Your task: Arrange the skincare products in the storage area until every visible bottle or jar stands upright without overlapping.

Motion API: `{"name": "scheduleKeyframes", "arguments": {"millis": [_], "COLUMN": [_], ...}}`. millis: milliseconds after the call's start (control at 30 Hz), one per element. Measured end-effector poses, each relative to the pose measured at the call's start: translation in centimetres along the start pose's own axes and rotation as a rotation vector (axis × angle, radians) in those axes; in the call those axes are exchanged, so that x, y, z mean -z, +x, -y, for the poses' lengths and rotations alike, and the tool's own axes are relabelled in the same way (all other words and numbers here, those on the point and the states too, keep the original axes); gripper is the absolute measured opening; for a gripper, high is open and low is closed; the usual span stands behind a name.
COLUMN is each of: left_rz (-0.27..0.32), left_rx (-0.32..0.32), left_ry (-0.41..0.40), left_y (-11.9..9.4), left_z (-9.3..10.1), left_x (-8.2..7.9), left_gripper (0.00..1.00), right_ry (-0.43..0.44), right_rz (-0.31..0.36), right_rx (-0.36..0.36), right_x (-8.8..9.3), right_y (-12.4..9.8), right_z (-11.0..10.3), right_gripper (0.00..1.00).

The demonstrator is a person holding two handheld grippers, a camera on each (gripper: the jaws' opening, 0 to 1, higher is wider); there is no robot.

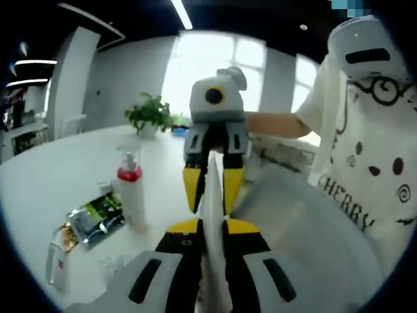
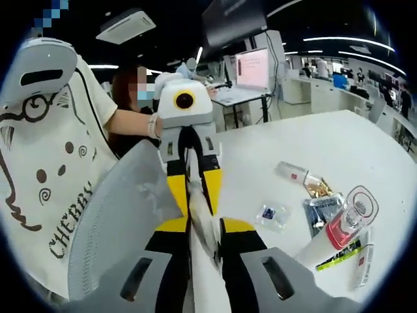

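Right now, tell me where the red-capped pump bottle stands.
In the left gripper view the pump bottle stands upright on the white table, left of the grippers, beside a dark sachet. The right gripper view shows it lower right.

table [image 1: 58,169]: smooth white, slight sheen | pump bottle [image 1: 132,195]: glossy plastic | sachets [image 1: 98,218]: shiny foil | bag [image 2: 124,215]: translucent matt plastic

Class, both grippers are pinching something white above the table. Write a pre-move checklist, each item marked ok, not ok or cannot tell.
1. Left gripper shut on the white sheet: ok.
2. Right gripper shut on the same sheet: ok.
3. Pump bottle upright: ok in left gripper view.
4. Packets clear of the bottle: not ok; they lie against its base.
5. Small tube standing: not ok, lying flat.
6. What the sheet is: cannot tell.
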State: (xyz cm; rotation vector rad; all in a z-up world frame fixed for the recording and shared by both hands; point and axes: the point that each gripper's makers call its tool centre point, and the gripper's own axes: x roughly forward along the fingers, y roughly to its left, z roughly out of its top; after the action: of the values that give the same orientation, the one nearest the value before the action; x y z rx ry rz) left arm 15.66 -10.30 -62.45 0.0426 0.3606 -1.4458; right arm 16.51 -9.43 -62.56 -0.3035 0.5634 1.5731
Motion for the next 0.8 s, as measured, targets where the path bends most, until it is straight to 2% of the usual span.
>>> {"name": "scheduleKeyframes", "arguments": {"millis": [267, 333, 433, 633, 733, 800], "left_rz": [0.029, 0.026, 0.002, -0.016, -0.044, -0.053], "left_rx": [0.024, 0.038, 0.045, 0.027, 0.009, 0.004], "left_ry": [-0.002, 0.011, 0.029, 0.070, 0.142, 0.139], "left_y": [-0.1, 0.0, 0.4, 1.0, 1.3, 1.4], "left_z": [0.2, 0.4, 0.5, 0.2, -0.2, -0.4], "left_x": [-0.2, -0.2, 0.4, 0.9, 1.1, 1.2], "left_gripper": [0.07, 0.08, 0.09, 0.11, 0.11, 0.12], "right_ry": [-0.070, -0.078, -0.118, -0.157, -0.185, -0.195], "right_rz": [-0.011, -0.031, -0.117, -0.203, -0.255, -0.277], "right_rx": [-0.015, -0.016, -0.005, -0.008, 0.001, 0.000], "right_x": [-0.5, -0.5, -0.1, 0.1, 0.1, 0.1], "right_y": [-0.4, -0.3, -0.1, 0.0, 0.3, 0.4], "right_z": [-0.7, -0.9, -0.9, -0.7, -0.5, -0.6], "right_gripper": [0.11, 0.10, 0.07, 0.05, 0.05, 0.05]}}
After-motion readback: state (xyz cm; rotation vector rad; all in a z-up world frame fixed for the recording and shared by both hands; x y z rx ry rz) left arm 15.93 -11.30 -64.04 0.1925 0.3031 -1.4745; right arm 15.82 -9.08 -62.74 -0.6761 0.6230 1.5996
